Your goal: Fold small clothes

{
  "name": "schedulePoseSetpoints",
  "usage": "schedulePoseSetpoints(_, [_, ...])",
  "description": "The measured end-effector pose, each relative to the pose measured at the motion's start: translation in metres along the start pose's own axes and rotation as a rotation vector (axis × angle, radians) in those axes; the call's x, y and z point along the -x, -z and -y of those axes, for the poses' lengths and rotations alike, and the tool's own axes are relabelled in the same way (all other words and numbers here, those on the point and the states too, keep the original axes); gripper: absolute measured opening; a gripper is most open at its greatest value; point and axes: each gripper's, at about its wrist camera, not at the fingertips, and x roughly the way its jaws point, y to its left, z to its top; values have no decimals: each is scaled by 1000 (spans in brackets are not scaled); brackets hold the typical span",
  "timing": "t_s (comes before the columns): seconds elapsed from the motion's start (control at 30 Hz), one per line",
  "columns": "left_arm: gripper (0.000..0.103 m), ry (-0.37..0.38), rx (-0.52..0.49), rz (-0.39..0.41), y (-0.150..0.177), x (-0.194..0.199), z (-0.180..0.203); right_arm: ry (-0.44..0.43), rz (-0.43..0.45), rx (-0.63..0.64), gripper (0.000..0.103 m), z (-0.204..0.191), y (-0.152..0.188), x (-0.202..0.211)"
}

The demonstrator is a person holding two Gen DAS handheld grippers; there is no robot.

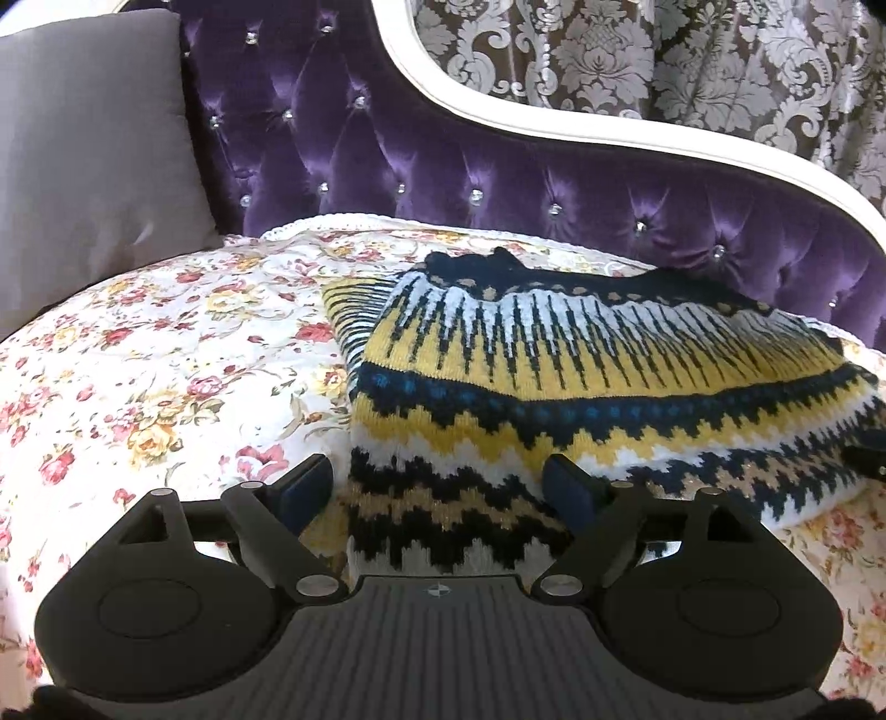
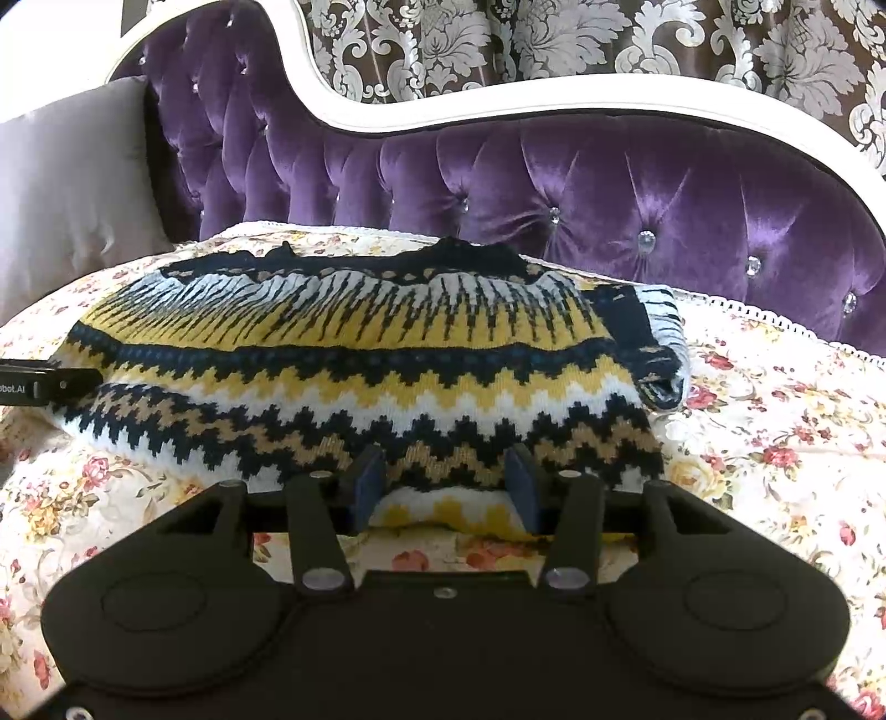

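A knitted sweater [image 1: 554,354] in yellow, white, navy and tan zigzag bands lies folded on a floral bedspread [image 1: 166,354]. My left gripper [image 1: 440,487] is open, its fingers on either side of the sweater's near left hem. In the right wrist view the sweater [image 2: 360,354] lies across the middle. My right gripper [image 2: 446,479] is open with the near hem between its fingers. The left gripper's tip [image 2: 50,382] shows at the sweater's left edge. A folded sleeve [image 2: 653,338] sticks out at the sweater's right side.
A purple tufted headboard [image 1: 443,166] with a white frame stands behind the bedspread [image 2: 775,443]. A grey cushion [image 1: 83,155] leans at the back left. Patterned curtains [image 2: 554,39] hang beyond.
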Motion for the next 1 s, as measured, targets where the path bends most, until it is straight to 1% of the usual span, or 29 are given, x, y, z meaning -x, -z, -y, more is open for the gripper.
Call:
schedulePoseSetpoints(0.1, [84, -35, 7, 7, 2, 2, 6, -6, 3, -11, 56, 1, 0, 0])
schedulePoseSetpoints(0.2, [84, -46, 23, 5, 2, 3, 6, -10, 5, -18, 56, 3, 0, 1])
schedulePoseSetpoints(0.3, [84, -44, 26, -5, 0, 2, 6, -17, 7, -27, 56, 3, 1, 0])
schedulePoseSetpoints(0.47, [84, -25, 5, -50, -6, 0, 4, -19, 9, -36, 56, 3, 1, 1])
schedulePoseSetpoints(0.57, [83, -15, -3, -63, -7, 1, 3, -19, 9, -37, 56, 3, 1, 1])
schedulePoseSetpoints(0.63, [77, -6, -14, -71, -10, 5, 4, -19, 9, -37, 56, 3, 1, 1])
schedulePoseSetpoints(0.7, [72, 1, -24, -62, -12, 14, 7, -19, 10, -38, 56, 3, 1, 0])
schedulePoseSetpoints(0.83, [72, -46, -45, 37, -14, 39, 16, -18, 10, -36, 56, 4, 1, 0])
schedulePoseSetpoints(0.87, [72, -51, -47, 46, -16, 42, 19, -19, 10, -37, 56, 4, 1, 0])
schedulePoseSetpoints(0.93, [72, -51, -44, 40, -21, 40, 26, -19, 10, -37, 56, 4, 1, 0])
schedulePoseSetpoints(1.0, [72, -45, -68, 20, -29, 32, 39, -20, 10, -38, 56, 4, 1, 0])
